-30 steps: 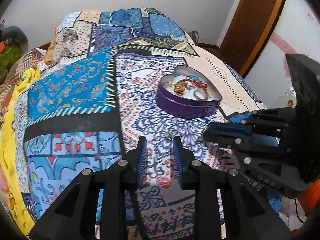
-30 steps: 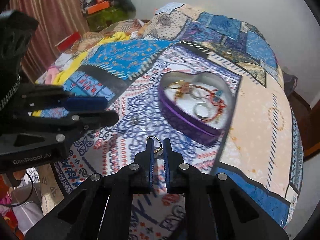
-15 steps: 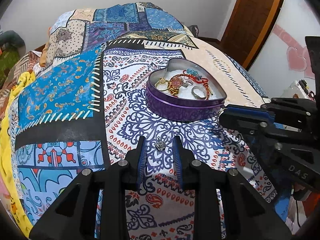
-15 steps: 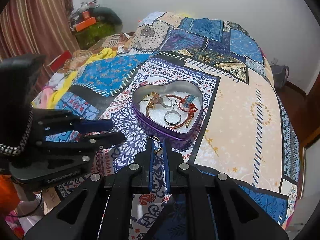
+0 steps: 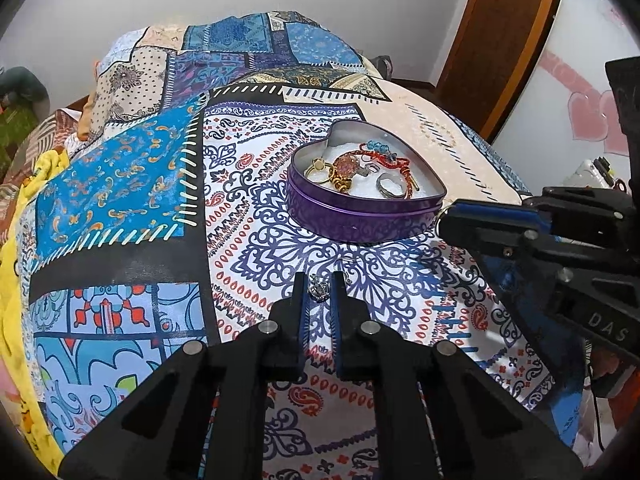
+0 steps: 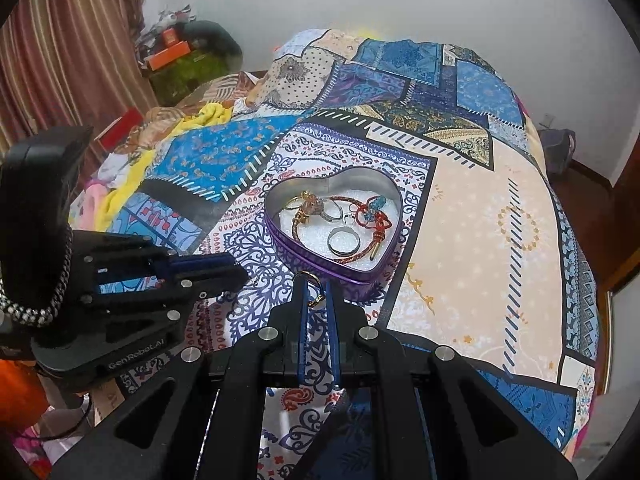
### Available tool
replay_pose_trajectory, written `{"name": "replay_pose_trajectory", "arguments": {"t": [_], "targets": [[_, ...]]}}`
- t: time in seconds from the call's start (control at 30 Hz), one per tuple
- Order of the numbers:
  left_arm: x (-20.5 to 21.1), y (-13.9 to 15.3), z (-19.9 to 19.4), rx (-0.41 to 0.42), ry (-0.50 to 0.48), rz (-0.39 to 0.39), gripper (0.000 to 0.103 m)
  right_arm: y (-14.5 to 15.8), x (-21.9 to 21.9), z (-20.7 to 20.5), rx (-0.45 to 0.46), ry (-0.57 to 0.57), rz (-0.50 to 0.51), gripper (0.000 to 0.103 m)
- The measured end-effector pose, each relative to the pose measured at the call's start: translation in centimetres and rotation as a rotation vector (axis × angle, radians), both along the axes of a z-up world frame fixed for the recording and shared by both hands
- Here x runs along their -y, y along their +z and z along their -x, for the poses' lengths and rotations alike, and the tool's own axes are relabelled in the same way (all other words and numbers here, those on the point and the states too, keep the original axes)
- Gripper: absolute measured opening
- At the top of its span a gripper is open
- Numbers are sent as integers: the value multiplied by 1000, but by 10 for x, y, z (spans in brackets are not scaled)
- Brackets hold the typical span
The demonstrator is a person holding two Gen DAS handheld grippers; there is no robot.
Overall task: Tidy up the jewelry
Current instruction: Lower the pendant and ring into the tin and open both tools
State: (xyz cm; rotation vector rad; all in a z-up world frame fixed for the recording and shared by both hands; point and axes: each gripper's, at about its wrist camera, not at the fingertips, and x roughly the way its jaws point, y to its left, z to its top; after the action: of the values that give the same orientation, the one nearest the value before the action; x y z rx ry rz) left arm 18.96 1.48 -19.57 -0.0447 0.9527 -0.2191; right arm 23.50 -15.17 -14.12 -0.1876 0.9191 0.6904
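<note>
A purple heart-shaped tin sits on the patterned bedspread and holds rings, a red cord bracelet and gold pieces; it also shows in the right wrist view. My left gripper is down on the bedspread in front of the tin, its jaws narrowly apart around a small silver charm. My right gripper is shut on a gold ring and holds it just short of the tin's near rim. The right gripper also shows in the left wrist view, beside the tin.
The patchwork bedspread covers the whole bed. A wooden door stands at the far right. Clutter and a striped curtain lie beyond the bed's left side. The bed's edge falls away to the right.
My left gripper has moved forward over the silver charm and its jaws have narrowed around it. My right gripper has carried the gold ring up to the tin's near rim.
</note>
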Motion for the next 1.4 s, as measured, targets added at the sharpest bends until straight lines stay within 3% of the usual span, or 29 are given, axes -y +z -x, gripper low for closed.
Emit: {"name": "replay_pose_trajectory", "arguments": {"t": [0.67, 1.0, 1.4], "targets": [[4, 67, 5, 181, 16, -7, 9, 33, 18, -4, 72, -55, -65, 8], [13, 68, -15, 189, -2, -7, 9, 35, 21, -19, 84, -64, -78, 8], [26, 47, -36, 148, -41, -20, 9, 10, 8, -43, 25, -42, -47, 8]]}}
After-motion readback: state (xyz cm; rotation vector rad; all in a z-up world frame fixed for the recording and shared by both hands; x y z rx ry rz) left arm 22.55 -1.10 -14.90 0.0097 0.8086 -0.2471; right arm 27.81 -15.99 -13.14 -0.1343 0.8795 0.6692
